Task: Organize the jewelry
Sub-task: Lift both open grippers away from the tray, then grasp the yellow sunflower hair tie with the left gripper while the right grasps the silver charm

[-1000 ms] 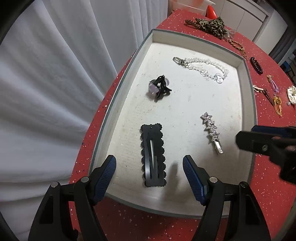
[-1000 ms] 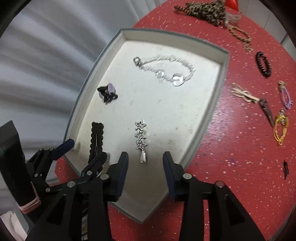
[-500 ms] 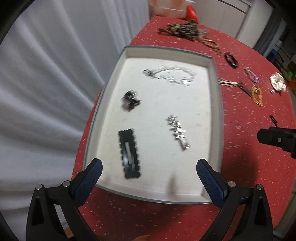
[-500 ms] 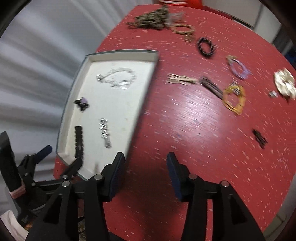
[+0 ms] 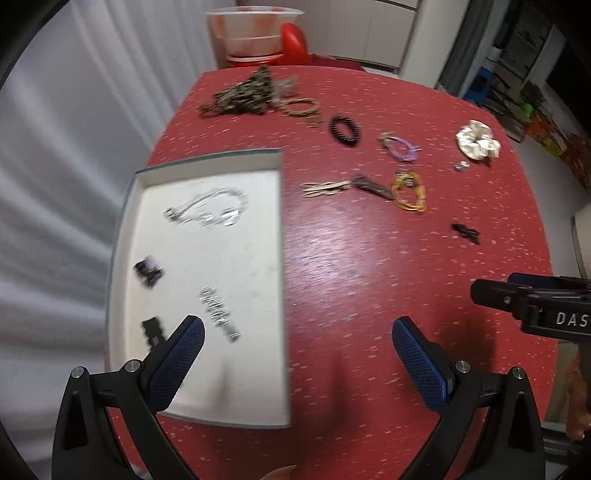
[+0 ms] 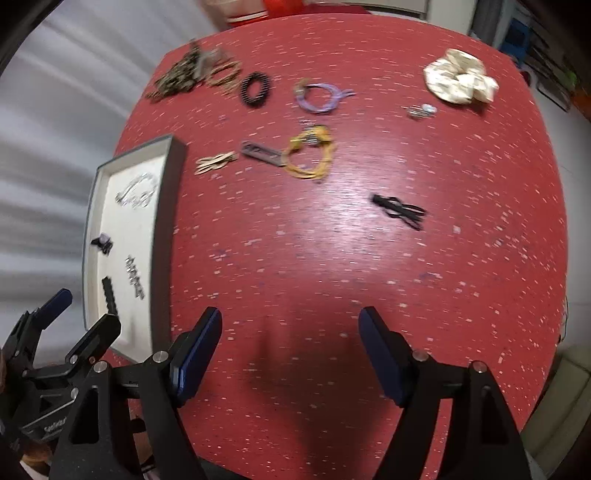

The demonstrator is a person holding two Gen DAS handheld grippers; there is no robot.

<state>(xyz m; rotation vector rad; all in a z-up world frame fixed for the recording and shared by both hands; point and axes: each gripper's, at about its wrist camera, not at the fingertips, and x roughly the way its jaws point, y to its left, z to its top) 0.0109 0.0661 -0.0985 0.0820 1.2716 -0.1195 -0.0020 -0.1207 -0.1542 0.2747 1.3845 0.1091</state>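
Note:
A white-lined tray lies on the left of the red table. It holds a silver chain, a purple-stoned ring, a star clip and a black scalloped clip. Loose on the table lie a black bead bracelet, a purple cord, a yellow cord, a small black clip and a cream scrunchie. My left gripper stands wide open and empty over the tray's right edge. My right gripper hovers over bare red table, its jaws opening with nothing between them.
A leopard-print scrunchie and a braided band lie at the table's far side, with a plastic cup beyond the edge. White curtain hangs on the left. Shelves stand at the far right.
Both grippers have swung right and away from the tray, so more of the table's loose jewelry shows. The left jaws widened off the black clip; the right jaws widened off the star clip.

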